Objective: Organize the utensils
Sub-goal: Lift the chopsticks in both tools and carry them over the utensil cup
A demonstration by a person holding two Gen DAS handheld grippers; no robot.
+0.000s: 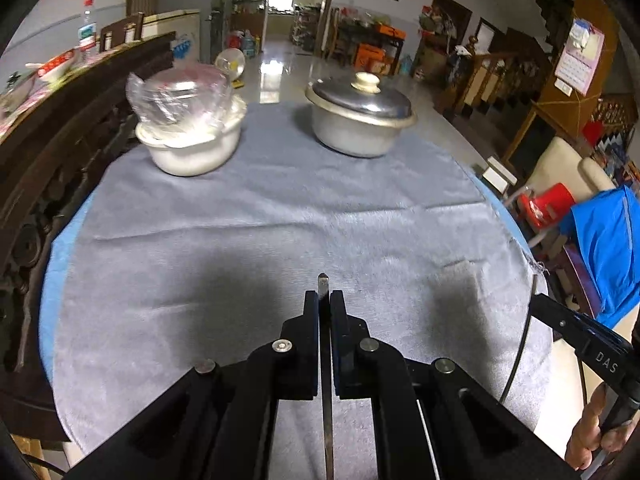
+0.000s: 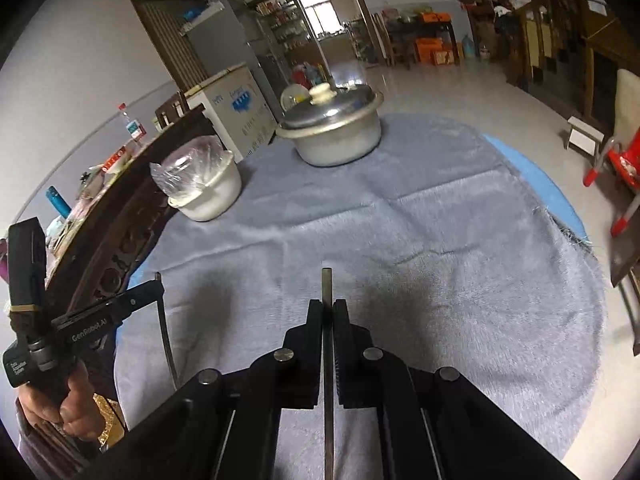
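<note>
Evidently each black two-finger gripper, left [image 1: 325, 300] and right [image 2: 328, 308], is clamped on a thin metal utensil handle [image 1: 323, 286], [image 2: 327, 280]. Both hang over the grey cloth [image 1: 280, 216], likely for sorting

The black right gripper [image 2: 328, 306] clamps a thin grey metal rod [image 2: 327, 284] above the grey cloth-covered tabletop [image 2: 400, 232]. Beyond it stands a lidded aluminium pot [image 2: 332, 128]; left of that pot, a white pot holding a plastic-wrapped lid [image 2: 200, 184].

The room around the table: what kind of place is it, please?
Most likely the main room of a family home, not a lab. A lidded pot and a bowl stand on a cloth-covered table; behind are a chest freezer, carved wooden furniture and a wall calendar.
</note>
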